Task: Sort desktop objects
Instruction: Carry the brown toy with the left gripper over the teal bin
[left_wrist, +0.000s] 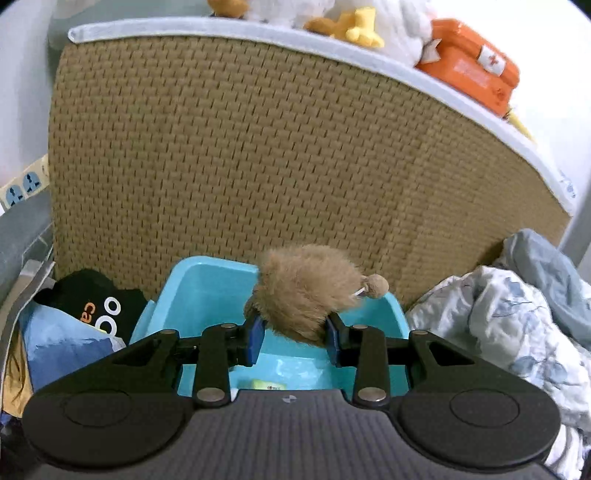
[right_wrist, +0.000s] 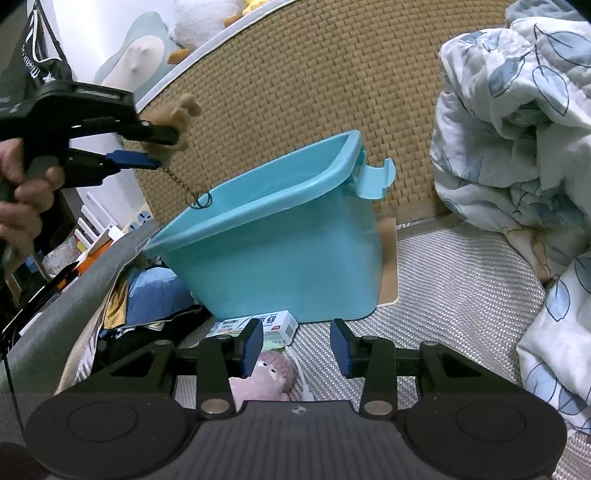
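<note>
Only right wrist shows plush's chain (right_wrist: 181, 183).

The teal bin (right_wrist: 280, 258) is standing open at the top, its mouth giving clear room from above — the woven headboard (left_wrist: 258, 147) is rising just behind it, closing off the far side. A rumpled leaf-print quilt (right_wrist: 517, 129) is crowding the right; dark and blue clothes (left_wrist: 74, 325) are filling the left. A small box (right_wrist: 266, 326) and a pink plush (right_wrist: 269, 373) are lying at the bin's near foot — bare woven mat (right_wrist: 443, 295) is staying open beside them.
</note>
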